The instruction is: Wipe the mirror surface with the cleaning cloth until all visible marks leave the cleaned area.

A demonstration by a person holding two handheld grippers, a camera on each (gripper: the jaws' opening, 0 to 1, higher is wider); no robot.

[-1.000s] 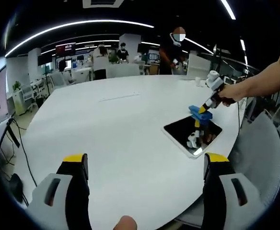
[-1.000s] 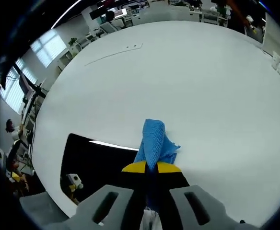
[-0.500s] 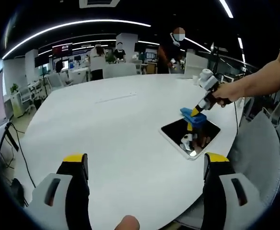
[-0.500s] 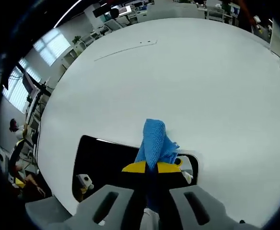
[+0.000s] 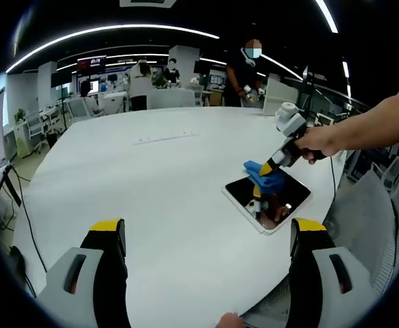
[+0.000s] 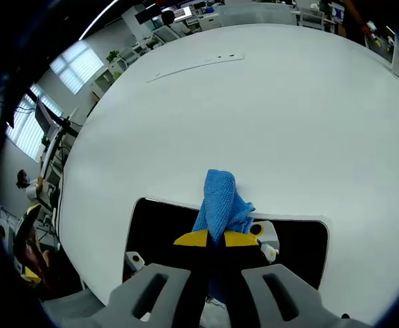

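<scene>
A white round table (image 5: 158, 184) carries a dark mirror (image 5: 285, 197) at 3 o'clock in the left gripper view, near the table's edge. The right gripper (image 6: 216, 238) pinches a blue cloth (image 6: 220, 201) between closed jaws, with the cloth over the mirror's far edge. The left gripper (image 5: 206, 236) hangs at 6 o'clock, jaws wide apart and holding nothing.

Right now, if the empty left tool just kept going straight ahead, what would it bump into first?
Probably nothing soon: the left tool points out over the bare white table. The mirror lies off to its right, though depth is hard to judge.
</scene>
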